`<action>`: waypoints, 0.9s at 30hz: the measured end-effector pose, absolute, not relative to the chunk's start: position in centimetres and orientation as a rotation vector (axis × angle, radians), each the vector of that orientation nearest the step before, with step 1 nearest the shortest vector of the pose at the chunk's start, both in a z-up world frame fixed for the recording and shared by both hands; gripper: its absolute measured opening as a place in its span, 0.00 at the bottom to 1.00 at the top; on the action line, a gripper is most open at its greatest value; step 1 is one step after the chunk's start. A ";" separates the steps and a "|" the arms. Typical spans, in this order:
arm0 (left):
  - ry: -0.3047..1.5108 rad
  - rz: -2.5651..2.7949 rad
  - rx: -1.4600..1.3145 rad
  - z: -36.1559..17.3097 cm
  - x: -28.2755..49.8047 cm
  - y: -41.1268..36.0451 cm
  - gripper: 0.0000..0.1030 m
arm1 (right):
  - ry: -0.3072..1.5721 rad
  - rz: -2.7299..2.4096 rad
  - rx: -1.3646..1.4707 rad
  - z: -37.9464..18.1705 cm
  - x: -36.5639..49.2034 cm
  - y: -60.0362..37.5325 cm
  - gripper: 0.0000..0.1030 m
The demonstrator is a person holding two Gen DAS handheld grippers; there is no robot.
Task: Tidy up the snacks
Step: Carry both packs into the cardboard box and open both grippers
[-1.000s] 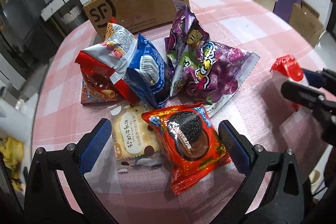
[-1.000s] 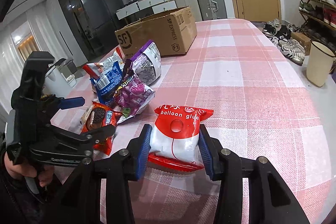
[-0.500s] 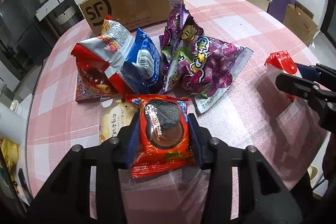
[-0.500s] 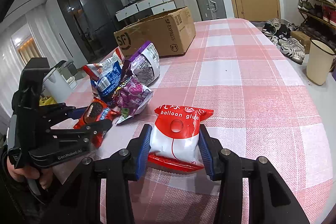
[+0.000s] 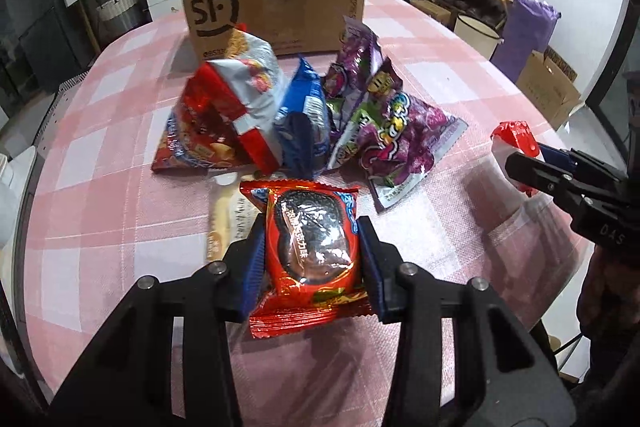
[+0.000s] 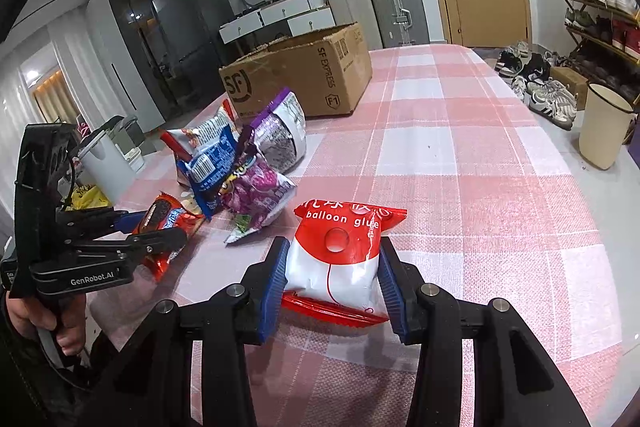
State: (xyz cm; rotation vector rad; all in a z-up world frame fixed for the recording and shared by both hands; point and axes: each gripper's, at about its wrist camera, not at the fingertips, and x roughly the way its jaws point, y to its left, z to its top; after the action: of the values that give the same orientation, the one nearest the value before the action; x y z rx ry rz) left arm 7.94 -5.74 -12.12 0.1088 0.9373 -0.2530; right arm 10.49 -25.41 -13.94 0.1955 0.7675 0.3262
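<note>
You are working over a table covered with a pink-and-white checked cloth (image 6: 460, 155). Toward the far end a brown cardboard box (image 5: 280, 11) marked SF is sitting with its top open. Just in front of it the snack pile is lying loose: a red-and-silver bag (image 5: 236, 87) is leaning against a blue cookie bag (image 5: 306, 123), and two purple candy bags (image 5: 400, 135) are sprawling to the right of those, touching them. A pale biscuit packet (image 5: 226, 223) is lying flat nearer to you, partly hidden behind the packet you are gripping.

Your left gripper (image 5: 312, 247) is clamping a red chocolate-cookie packet (image 5: 310, 239); both blue pads are pressing into its sides, and in the right wrist view the packet (image 6: 164, 223) is tilting between the fingers, at the near edge of the pile. Whether it is clear of the cloth, you cannot tell from either view.

Your right gripper (image 6: 332, 275) is holding a red-and-white balloon-glue packet (image 6: 340, 255), its pads squeezing both sides, the packet's lower edge seeming to rest on the cloth, well apart from the pile and to its right. Your left hand (image 6: 48, 319) is showing at the frame edge, wrapped around the handle.
</note>
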 end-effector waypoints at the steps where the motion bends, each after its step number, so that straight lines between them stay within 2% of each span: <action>1: 0.933 -0.249 0.101 -11.9 7.7 -5.6 0.38 | 0.763 0.328 0.193 -13.7 10.4 -25.4 0.43; 27: 0.718 -0.219 0.007 -1.7 10.1 -0.9 0.38 | 0.604 0.485 0.111 -2.4 13.9 -21.2 0.43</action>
State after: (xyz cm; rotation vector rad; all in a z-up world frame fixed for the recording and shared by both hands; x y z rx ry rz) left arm 10.10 -0.85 -1.73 0.0066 0.7176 -0.2192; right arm 13.91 -21.19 -2.40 0.1110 0.6039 0.4847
